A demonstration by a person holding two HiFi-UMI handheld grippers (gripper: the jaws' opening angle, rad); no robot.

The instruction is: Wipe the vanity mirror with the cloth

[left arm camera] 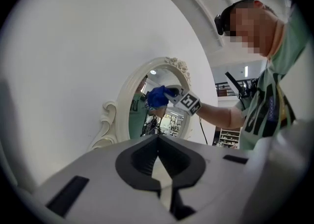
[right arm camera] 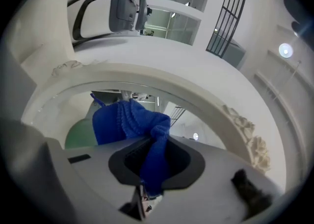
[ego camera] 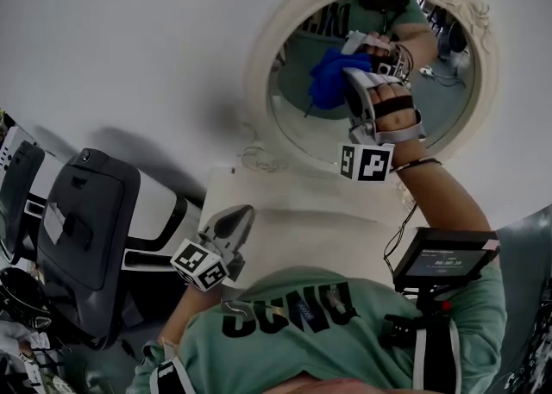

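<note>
Mirror (ego camera: 297, 121) stands on desk (ego camera: 285, 203), against wall. Cloth (ego camera: 328, 78) between right hand-held gripper (ego camera: 355, 56) jaws, at the glass. Left hand-held gripper (ego camera: 237, 218) low before desk; chair (ego camera: 86, 228) to its left.

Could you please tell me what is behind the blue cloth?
The mirror's glass, inside its white frame. The patch under the cloth, held by the right gripper, is covered.
</note>
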